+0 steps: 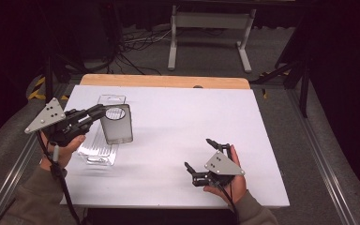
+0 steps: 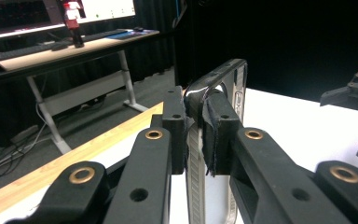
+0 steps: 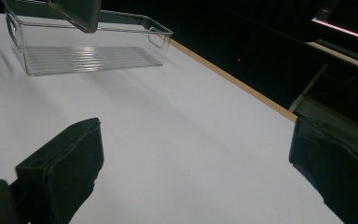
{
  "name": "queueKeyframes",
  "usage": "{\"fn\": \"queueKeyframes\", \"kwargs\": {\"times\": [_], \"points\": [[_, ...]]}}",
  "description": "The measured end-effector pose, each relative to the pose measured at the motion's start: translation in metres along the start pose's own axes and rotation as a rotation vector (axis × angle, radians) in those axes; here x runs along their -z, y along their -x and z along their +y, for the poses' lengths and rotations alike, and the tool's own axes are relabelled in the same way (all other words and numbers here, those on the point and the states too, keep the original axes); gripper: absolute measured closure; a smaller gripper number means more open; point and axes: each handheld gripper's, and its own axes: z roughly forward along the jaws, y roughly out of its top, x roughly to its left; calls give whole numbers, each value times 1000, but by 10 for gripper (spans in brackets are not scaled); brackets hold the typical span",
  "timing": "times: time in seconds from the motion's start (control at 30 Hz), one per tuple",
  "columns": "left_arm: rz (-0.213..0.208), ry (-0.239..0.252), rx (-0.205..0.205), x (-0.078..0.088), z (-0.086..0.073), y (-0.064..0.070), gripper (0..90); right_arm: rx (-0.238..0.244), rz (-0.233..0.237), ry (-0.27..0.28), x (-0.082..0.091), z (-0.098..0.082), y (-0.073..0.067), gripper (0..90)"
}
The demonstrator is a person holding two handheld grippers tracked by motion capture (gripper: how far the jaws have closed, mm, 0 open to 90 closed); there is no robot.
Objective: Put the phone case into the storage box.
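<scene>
Phone case (image 1: 117,124): we've got it lifted off the table, hanging over the clear bin's (image 1: 98,152) right edge, probably about to drop it in.
Left gripper (image 1: 104,109): clamped on the case's top rim, so it dangles upright.
Right gripper (image 1: 200,157): jaws spread wide, holding nothing, parked near the table's front, well apart from the bin.

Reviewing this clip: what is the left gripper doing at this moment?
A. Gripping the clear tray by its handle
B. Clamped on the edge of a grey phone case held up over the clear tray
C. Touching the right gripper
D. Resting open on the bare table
B: the left gripper has its jaws closed on the rim of the grey phone case, which hangs above the clear tray.
</scene>
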Motion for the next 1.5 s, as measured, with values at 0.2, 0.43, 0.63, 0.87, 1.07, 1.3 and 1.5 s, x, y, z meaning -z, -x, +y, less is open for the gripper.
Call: {"fn": "queueKeyframes", "kwargs": {"times": [0.2, 0.43, 0.63, 0.87, 1.07, 1.3, 1.5], "points": [[10, 6, 2, 3, -1, -4, 807, 5, 1, -1, 0, 0, 0, 43], [38, 10, -9, 10, -1, -10, 807, 9, 8, -1, -1, 0, 0, 42], [52, 15, -3, 14, -2, -15, 807, 13, 7, -1, -1, -1, 0, 43], [63, 19, -12, 18, -2, -16, 807, 14, 7, -2, -1, -1, 0, 46], [75, 28, -11, 23, -2, -19, 807, 13, 3, -4, 0, -1, 1, 50], [86, 30, -12, 25, -2, -21, 807, 17, 5, 1, 0, -1, 0, 48], [91, 31, -12, 26, -3, -22, 807, 19, 6, 1, 0, 0, 0, 48]]}}
